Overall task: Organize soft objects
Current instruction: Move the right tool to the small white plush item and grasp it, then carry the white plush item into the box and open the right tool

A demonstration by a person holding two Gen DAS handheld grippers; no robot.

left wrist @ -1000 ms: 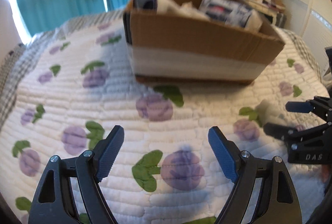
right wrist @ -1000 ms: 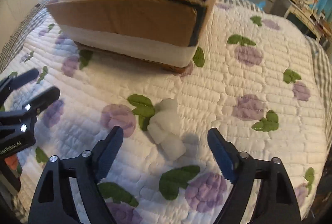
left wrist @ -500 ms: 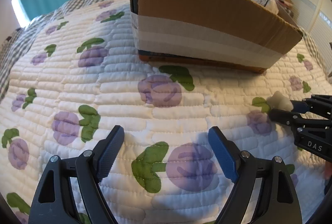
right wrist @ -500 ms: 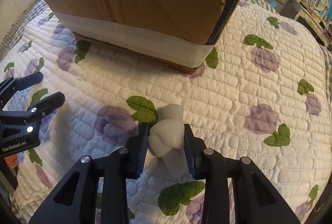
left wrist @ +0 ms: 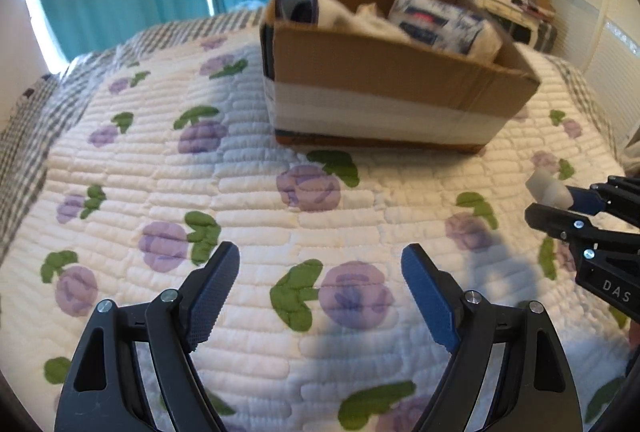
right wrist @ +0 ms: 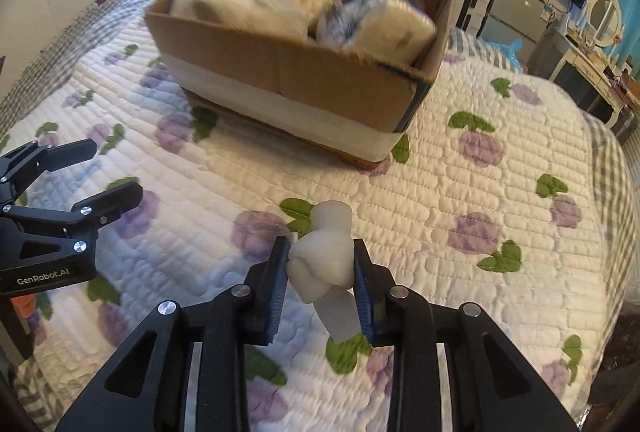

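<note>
White knotted soft toy [right wrist: 322, 256] clamped in my right claw [right wrist: 320, 282], lifted just off the quilted bed [right wrist: 460, 192], cardboard box [right wrist: 304, 72] ahead already holds several soft items, so this looks like the last loose piece; left claw [left wrist: 320, 292] spread apart, holding nothing.

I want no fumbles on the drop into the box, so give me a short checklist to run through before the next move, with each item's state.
1. Right gripper shut on the white soft toy: ok.
2. Toy lifted off the quilt: cannot tell.
3. Cardboard box open on top: ok.
4. Free room inside among the soft items: cannot tell.
5. Left gripper open, holding nothing, apart from the box: ok.
</note>
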